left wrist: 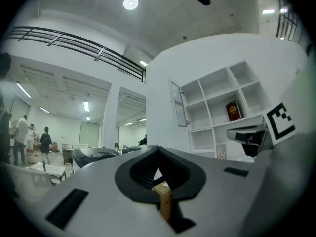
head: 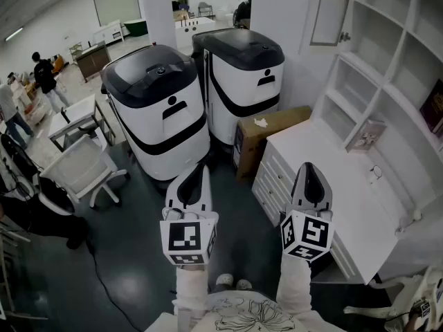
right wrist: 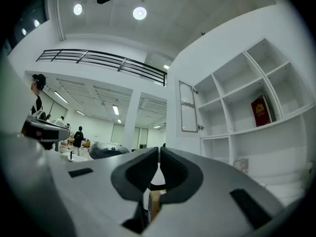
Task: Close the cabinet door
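Note:
The cabinet door [head: 331,9] is a narrow white frame with a glass pane and a small knob. It stands swung open from the white shelf unit [head: 387,61] at the upper right. The door also shows in the left gripper view as the door [left wrist: 177,104] and in the right gripper view as the door [right wrist: 187,107]. My left gripper [head: 196,168] and right gripper [head: 309,166] are held side by side low in the head view, well short of the door, pointing toward it. The jaws of the left gripper [left wrist: 158,150] and the right gripper [right wrist: 159,150] meet at their tips with nothing between them.
A white drawer unit [head: 360,213] stands under the shelves, beside my right gripper. A cardboard box [head: 266,133] and two large white-and-black machines [head: 159,109] stand ahead. A white chair [head: 83,168] is at left. A red book [head: 435,106] sits on a shelf. People stand far left.

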A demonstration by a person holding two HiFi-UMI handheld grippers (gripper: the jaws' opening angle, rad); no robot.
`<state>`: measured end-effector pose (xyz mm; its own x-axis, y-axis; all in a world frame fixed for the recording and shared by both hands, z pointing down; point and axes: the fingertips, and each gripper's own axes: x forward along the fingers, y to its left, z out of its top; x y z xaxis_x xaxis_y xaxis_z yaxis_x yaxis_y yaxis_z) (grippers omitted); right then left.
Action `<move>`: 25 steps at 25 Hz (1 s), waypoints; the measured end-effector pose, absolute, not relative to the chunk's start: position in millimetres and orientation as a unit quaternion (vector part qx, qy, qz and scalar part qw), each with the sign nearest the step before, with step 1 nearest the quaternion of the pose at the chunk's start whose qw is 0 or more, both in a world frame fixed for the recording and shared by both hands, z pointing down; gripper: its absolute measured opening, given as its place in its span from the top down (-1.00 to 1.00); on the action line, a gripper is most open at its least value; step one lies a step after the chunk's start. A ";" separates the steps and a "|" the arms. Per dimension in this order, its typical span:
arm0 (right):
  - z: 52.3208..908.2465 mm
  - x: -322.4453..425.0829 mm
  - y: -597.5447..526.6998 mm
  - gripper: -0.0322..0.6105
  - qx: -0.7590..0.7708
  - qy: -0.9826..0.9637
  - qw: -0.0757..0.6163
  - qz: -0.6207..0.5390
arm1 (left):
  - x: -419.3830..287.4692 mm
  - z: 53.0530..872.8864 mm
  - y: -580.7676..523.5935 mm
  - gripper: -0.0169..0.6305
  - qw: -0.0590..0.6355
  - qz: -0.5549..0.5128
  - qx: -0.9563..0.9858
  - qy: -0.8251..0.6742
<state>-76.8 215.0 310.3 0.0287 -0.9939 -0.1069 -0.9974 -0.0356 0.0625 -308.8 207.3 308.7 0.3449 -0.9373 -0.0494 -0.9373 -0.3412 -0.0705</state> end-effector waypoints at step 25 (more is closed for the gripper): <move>330.8 -96.1 207.9 0.85 -0.729 0.683 0.011 0.044 | -329.9 331.6 190.1 0.93 0.029 -0.009 -0.829 0.559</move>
<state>-96.1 207.9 330.8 0.0641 -0.9948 -0.0787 -0.9967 -0.0677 0.0437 -329.9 190.1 331.6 0.3747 -0.9270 -0.0165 -0.9259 -0.3733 -0.0583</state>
